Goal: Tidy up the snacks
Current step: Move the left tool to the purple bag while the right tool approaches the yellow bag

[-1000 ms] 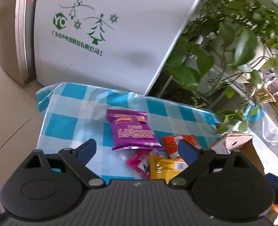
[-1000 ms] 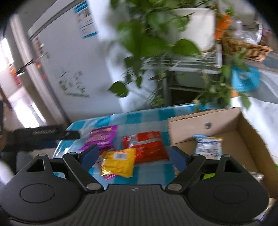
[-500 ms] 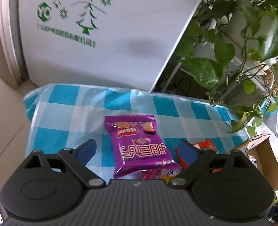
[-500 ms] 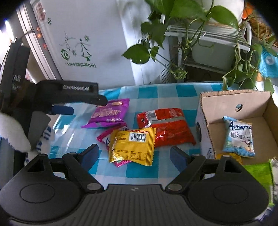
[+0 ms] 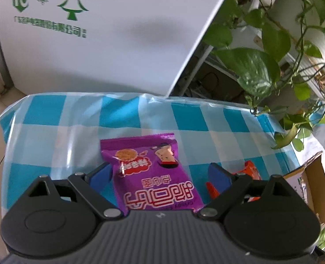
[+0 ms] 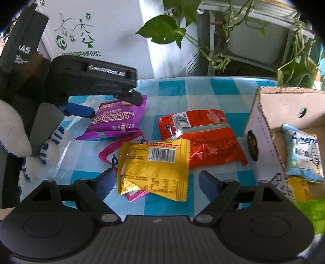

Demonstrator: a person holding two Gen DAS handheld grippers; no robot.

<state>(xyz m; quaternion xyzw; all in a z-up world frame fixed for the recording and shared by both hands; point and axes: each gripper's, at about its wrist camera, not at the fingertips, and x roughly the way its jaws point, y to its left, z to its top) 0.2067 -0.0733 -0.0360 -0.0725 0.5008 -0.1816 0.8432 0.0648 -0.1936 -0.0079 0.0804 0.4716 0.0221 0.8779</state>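
A purple snack packet (image 5: pixel 153 173) lies on the blue checked tablecloth (image 5: pixel 74 118), between the open jaws of my left gripper (image 5: pixel 160 176). It also shows in the right wrist view (image 6: pixel 116 116), with the left gripper (image 6: pixel 105 107) around its far end. A yellow packet (image 6: pixel 153 165) lies on a pink packet (image 6: pixel 109 154), between the open jaws of my right gripper (image 6: pixel 155 182). A red packet (image 6: pixel 199 138) lies just behind it. A cardboard box (image 6: pixel 263 136) at the right holds a light blue packet (image 6: pixel 303 151) and other packets.
A white appliance (image 5: pixel 96 33) with green tree print stands behind the table. Potted vines (image 5: pixel 261 61) hang over the table's back right. The tablecloth's left edge (image 5: pixel 6 132) drops off to the floor.
Both grippers have moved forward and down. The purple packet now sits between the left jaws and the yellow packet between the right jaws.
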